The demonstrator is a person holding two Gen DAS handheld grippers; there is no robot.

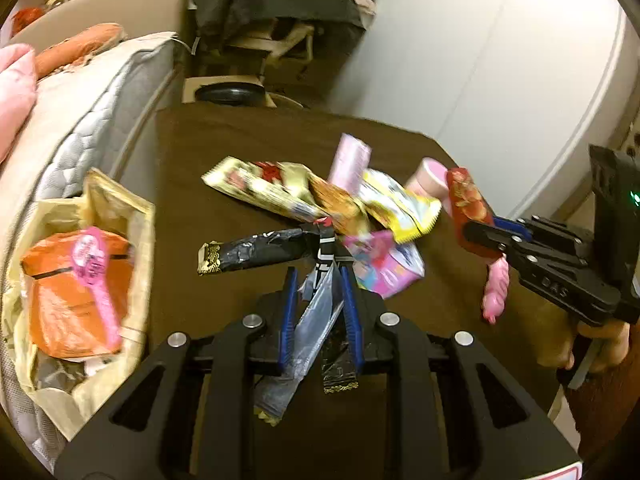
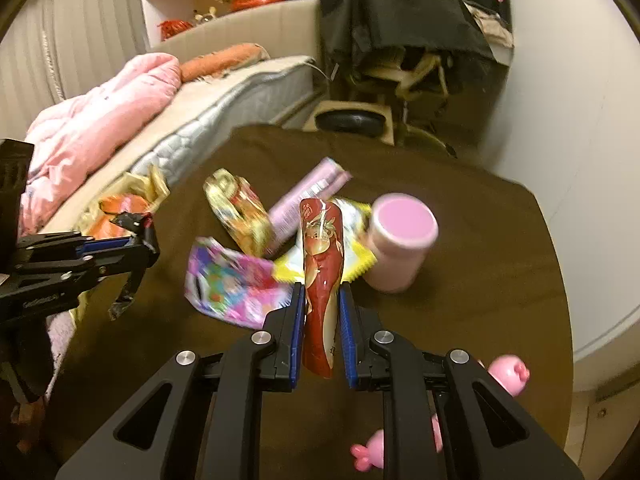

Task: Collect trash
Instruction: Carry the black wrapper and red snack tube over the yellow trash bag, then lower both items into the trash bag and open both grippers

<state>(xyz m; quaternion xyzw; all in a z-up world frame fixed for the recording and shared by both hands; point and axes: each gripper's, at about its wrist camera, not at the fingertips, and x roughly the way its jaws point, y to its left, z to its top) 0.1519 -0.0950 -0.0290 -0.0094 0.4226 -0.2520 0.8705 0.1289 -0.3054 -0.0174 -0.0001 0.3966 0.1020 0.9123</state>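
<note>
Clamping a crinkled black foil wrapper (image 1: 256,250) in our left gripper (image 1: 320,276) and a red plastic sachet (image 2: 322,276) in our right gripper (image 2: 320,300), we hold both above the brown table (image 1: 224,152) (ready, we judge, for the paper-lined bin (image 1: 142,216) at its left edge).

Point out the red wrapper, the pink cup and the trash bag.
red wrapper (image 2: 322,264), right wrist view, its printed middle.
pink cup (image 2: 402,220), right wrist view, its pink top.
trash bag (image 1: 140,216), left wrist view, its right rim.

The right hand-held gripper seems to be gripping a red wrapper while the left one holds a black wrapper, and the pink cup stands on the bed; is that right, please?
Not quite: the pink cup stands on the brown table, not the bed, as the right wrist view shows. The rest holds: the right hand-held gripper grips the red wrapper, and the left hand-held gripper holds the black wrapper.
</note>
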